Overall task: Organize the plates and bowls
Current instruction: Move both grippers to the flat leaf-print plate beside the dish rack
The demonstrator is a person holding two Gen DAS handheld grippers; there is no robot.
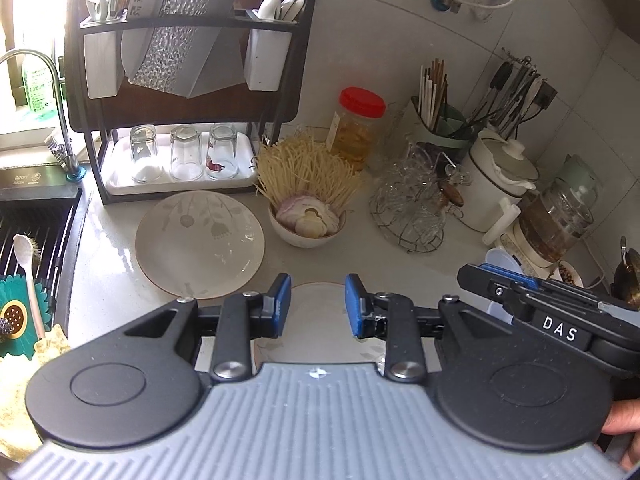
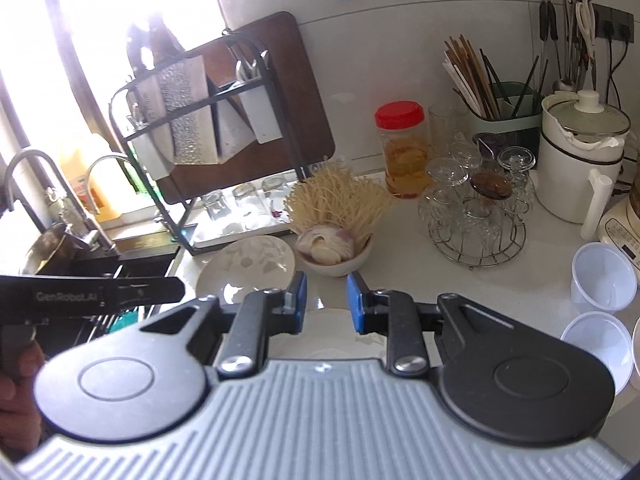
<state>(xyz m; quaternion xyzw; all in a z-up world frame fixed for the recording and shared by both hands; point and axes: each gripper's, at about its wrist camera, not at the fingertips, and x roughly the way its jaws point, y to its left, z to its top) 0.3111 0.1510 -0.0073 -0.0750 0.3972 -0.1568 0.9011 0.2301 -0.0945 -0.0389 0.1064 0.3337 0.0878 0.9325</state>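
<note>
Lying beyond open tool [image 1: 317,305]: plate [image 1: 199,243]

The pale stone bench [image 1: 360,256] carries a black dish rack [image 1: 188,120] at its back left. Just in front of the rack lies a floral plate [image 1: 200,244], and a second plate [image 1: 316,320] lies nearer than that. Right of the floral plate, just beside it, stands a small bowl [image 1: 308,224] of shells and noodles. Behind the bowl stands a red-lidded jar [image 1: 356,128]; to the bowl's right, a wire stand of glasses [image 1: 412,208] and a white pot [image 1: 496,184].
</note>
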